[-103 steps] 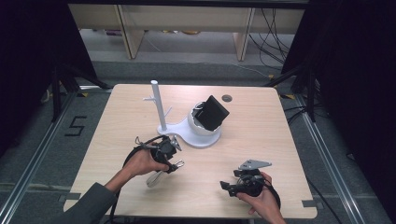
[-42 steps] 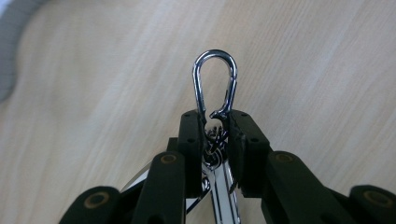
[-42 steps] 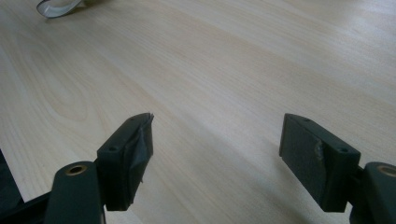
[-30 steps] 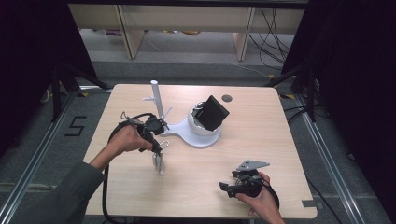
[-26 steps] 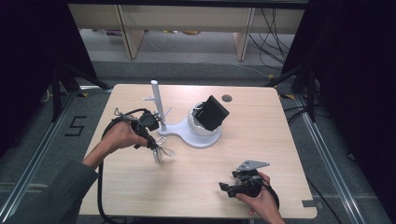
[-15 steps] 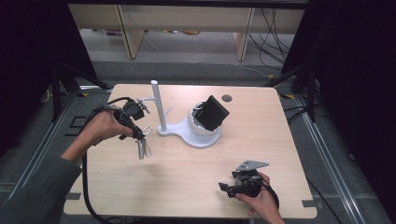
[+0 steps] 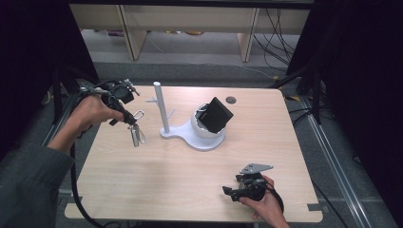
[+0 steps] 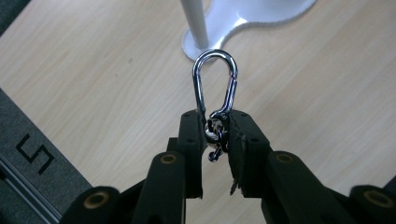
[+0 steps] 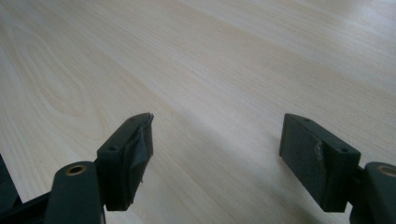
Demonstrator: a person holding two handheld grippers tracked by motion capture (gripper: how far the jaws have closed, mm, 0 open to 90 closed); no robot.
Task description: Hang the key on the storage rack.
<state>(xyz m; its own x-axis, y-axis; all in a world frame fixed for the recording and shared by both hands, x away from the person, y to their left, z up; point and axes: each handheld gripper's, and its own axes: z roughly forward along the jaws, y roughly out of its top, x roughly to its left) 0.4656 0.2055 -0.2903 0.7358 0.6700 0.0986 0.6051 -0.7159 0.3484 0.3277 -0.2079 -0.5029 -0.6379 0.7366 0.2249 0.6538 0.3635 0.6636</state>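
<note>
Table: light wood, carrying everything below.

White stand: my landmark, upright post with side pegs, on a rounded base that also bears a cup with a black box tilted in it. No peg carries anything yet.

My left gripper: raised left of the stand's post, jaws pressed together on the swivel end of the carabiner. Its silver loop sticks out past the tips toward the post's foot; small metal pieces dangle beneath it.

My right gripper: resting low on the table, well in front and right of the stand, jaws spread with nothing between them.

Progress, as I judge it: pickup done, clip lifted clear of the wood. Left: carry it to the stand and hook the loop over a peg, then let go.
</note>
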